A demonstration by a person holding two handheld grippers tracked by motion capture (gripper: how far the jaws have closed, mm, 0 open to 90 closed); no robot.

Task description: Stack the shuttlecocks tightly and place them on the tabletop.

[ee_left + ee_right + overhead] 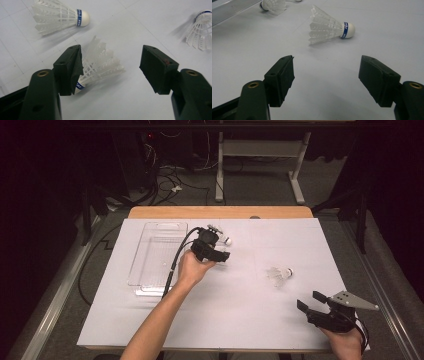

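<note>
— Two grippers over one white table (280, 320); what else is big out there?

— Next in size, a clear plastic tray (150, 265) lies at the left side of the table, just beside the left gripper (224, 255).

— And the small things?

— Three shuttlecocks. In the left gripper view, the near shuttlecock (100, 65) lies between the wide-apart jaws, hard against the left-hand pad, cork toward the camera, feathers fanning away and to the right. The far shuttlecock (60, 18) lies beyond it, on its side.

— So a grasp there?

— I would judge so; the long axis runs roughly along the jaws, off-centre, so the hand may need to shift before closing.

— The right gripper (312, 301)?

— Jaws spread, empty, low at the near right. The lone shuttlecock (329, 26) lies ahead of it, well apart, cork pointing right, axis across the jaws.
</note>
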